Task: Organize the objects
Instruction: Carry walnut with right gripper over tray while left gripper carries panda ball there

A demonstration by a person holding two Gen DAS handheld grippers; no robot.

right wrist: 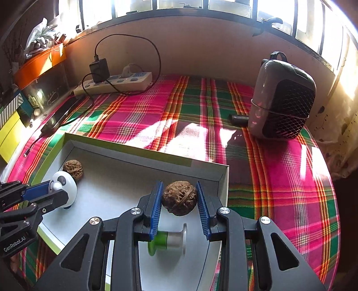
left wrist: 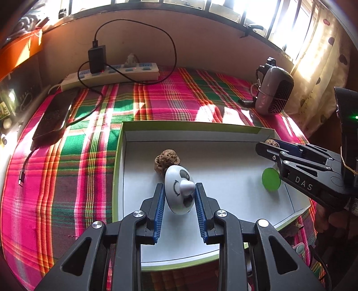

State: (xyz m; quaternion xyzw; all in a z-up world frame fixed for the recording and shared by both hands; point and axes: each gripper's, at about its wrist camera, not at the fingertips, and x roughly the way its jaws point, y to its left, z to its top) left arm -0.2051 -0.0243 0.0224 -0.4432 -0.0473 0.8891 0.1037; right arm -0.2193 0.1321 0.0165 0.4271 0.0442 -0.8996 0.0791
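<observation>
Left gripper [left wrist: 179,197] closed on white egg-shaped toy [left wrist: 179,190], held over tray [left wrist: 118,156]. Right gripper [right wrist: 180,199] clamped on walnut [right wrist: 180,198] above green spool [right wrist: 166,241]. Second walnut [left wrist: 164,160] lying beyond. Placement step judged underway; lowering and release needed.

Domestic room, by a barred window [right wrist: 183,6]. A table under a pink-and-green plaid cloth [right wrist: 156,107] carries a white power strip [right wrist: 116,84] with a black charger [right wrist: 99,69], a portable speaker [right wrist: 282,100] and a smartphone [left wrist: 52,116]; a patterned curtain [left wrist: 322,67] hangs alongside.
</observation>
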